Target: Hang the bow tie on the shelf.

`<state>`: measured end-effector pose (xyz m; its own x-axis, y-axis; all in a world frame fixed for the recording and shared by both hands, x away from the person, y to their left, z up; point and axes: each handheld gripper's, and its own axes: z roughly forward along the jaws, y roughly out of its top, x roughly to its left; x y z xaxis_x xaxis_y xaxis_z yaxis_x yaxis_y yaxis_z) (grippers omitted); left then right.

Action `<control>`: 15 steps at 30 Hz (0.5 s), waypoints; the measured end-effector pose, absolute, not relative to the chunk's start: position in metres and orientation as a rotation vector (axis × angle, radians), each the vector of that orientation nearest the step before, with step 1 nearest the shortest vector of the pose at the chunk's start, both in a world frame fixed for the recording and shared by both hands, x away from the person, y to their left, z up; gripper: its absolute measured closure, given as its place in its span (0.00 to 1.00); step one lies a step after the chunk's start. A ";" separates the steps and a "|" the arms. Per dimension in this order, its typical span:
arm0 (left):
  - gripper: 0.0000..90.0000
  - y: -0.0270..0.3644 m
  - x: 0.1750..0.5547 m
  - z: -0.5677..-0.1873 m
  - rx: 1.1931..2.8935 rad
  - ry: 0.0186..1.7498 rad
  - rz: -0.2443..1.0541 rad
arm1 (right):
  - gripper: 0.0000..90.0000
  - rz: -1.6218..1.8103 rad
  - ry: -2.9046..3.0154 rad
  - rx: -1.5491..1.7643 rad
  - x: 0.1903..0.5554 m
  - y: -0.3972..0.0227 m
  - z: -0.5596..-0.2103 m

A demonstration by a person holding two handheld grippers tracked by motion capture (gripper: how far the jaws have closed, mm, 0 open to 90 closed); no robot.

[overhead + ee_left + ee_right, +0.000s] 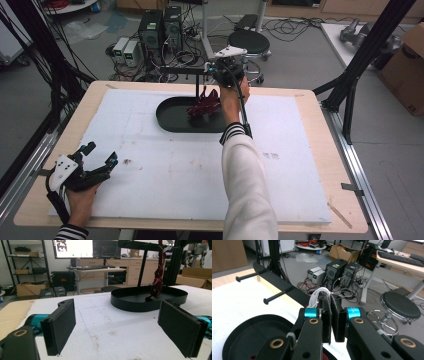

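A black oval tray point(167, 117) forms the foot of a black stand point(198, 82) with a crossbar and pegs point(275, 297). A dark red stringy item point(204, 105) hangs down into the tray; in the left gripper view the red item point(157, 280) dangles beside the stand post point(143, 265). My right gripper point(221, 69) is up at the crossbar, shut on the item's white cord loop point(318, 294). My left gripper point(98, 159) rests at the table's near left corner, open, with nothing between its pads point(61, 325).
A white foam board point(165, 170) covers the wooden table point(320, 150). Beyond the far edge are a round stool point(248, 42), computer towers point(160, 30) and loose cables on the floor. A black frame post point(357, 65) stands at the right.
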<state>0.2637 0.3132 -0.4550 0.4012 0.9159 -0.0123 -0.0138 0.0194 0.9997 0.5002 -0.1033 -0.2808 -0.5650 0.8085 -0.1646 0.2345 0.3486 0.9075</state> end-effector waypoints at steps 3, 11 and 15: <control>0.17 0.313 0.264 -0.455 1.356 0.896 0.898 | 0.97 1.176 2.009 0.908 0.502 -0.103 -0.283; 0.17 0.313 0.264 -0.455 1.353 0.895 0.898 | 0.97 1.102 2.022 0.894 0.505 -0.102 -0.287; 0.17 0.313 0.264 -0.455 1.350 0.896 0.898 | 0.96 1.058 2.023 0.875 0.505 -0.102 -0.287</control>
<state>0.2640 0.3129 -0.4550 0.4006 0.9162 -0.0129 -0.0157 0.0209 0.9997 0.5051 -0.1024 -0.2871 -0.5404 0.8010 -0.2575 0.2456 0.4429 0.8622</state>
